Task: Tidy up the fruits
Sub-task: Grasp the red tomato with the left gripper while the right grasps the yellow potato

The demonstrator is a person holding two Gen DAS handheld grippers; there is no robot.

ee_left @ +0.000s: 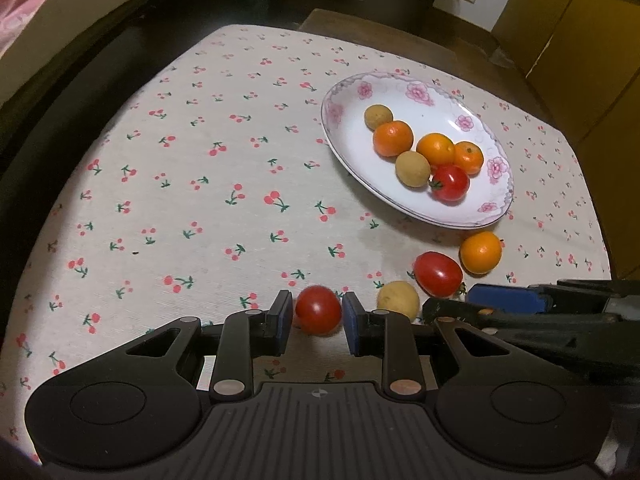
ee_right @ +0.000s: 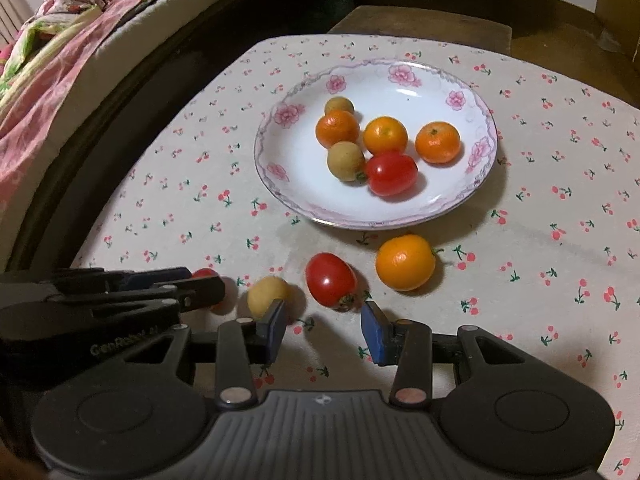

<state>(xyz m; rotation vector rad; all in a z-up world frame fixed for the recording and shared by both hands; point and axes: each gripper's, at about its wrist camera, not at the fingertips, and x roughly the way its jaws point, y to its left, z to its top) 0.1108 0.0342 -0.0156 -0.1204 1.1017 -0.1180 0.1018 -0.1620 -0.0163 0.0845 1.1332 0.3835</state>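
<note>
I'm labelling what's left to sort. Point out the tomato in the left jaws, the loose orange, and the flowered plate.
small round red tomato [ee_left: 318, 310], left wrist view, its front face.
loose round orange [ee_right: 405, 262], right wrist view, its centre.
white flower-rimmed ceramic plate [ee_right: 404, 74], right wrist view, its far rim.

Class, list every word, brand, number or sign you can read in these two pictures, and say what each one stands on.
"GenRobot", then blurred characters I cannot read: on the black body of the left gripper, in the right wrist view.
A small round emblem on each gripper's ribbed base: a sign, no letters.
Plate and tablecloth: printed flowers and cherries only, no text.
</note>
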